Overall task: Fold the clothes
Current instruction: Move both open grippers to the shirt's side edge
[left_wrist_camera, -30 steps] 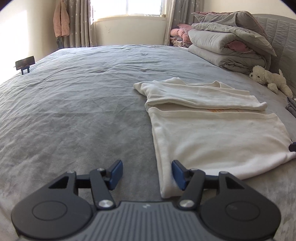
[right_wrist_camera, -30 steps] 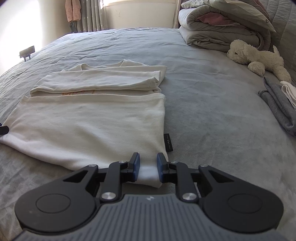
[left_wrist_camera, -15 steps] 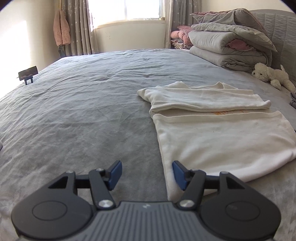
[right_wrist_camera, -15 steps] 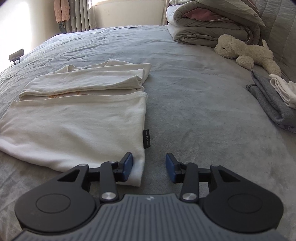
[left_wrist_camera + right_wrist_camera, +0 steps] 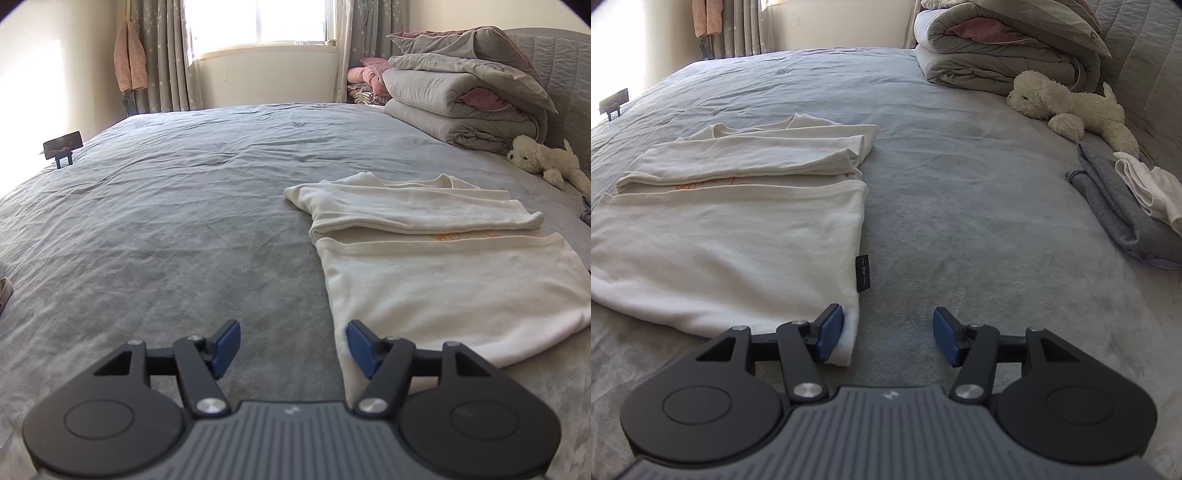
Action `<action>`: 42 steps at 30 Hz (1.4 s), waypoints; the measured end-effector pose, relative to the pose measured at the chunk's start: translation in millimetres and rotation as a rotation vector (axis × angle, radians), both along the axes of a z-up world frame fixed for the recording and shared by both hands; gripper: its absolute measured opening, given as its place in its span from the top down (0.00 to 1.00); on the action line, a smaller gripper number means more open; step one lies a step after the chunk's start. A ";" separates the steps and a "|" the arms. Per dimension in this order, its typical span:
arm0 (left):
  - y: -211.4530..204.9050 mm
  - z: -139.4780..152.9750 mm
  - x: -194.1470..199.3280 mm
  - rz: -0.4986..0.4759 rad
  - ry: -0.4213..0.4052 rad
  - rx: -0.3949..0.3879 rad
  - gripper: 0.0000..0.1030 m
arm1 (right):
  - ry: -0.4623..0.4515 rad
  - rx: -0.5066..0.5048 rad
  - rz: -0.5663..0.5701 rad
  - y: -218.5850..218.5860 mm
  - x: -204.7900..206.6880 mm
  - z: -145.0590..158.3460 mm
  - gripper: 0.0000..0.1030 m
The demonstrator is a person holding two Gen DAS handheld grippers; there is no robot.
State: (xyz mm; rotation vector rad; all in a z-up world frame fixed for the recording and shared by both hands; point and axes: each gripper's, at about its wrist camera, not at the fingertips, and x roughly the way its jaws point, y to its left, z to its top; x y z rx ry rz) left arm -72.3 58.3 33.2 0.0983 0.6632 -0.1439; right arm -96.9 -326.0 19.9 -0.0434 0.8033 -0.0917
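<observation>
A cream T-shirt [image 5: 443, 280] lies partly folded on the grey bed, sleeves tucked across its top and its lower half doubled up over an orange print. In the right wrist view the same T-shirt [image 5: 731, 236] fills the left half, a black tag [image 5: 863, 274] at its side seam. My left gripper [image 5: 293, 345] is open above the bed at the shirt's near left corner, its right finger over the cloth edge. My right gripper [image 5: 888, 334] is open at the shirt's near right corner, its left finger over that corner. Neither holds anything.
Folded grey duvets [image 5: 461, 107] and a cream plush dog [image 5: 1071, 103] sit near the quilted headboard. A pile of grey and white clothes [image 5: 1134, 206] lies at the right. A small dark stand [image 5: 62, 146] sits at the bed's far left edge. Bare bedsheet [image 5: 166, 221] spreads left.
My right gripper opened and let go of the shirt's near right corner, then shifted right. My left gripper stayed open and tilted up, showing more of the window.
</observation>
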 end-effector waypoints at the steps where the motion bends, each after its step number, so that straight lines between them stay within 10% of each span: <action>1: -2.8 -1.8 0.1 -0.004 0.003 0.020 0.36 | -0.001 -0.011 0.002 1.4 -0.1 0.2 0.44; 27: 18.4 11.9 1.7 0.067 -0.023 0.038 0.27 | -0.106 -0.086 -0.094 -12.2 -7.9 23.2 0.41; 42: 17.6 35.5 -39.3 -0.145 -0.177 0.098 0.28 | -0.040 -0.041 0.115 -2.0 -33.4 19.9 0.41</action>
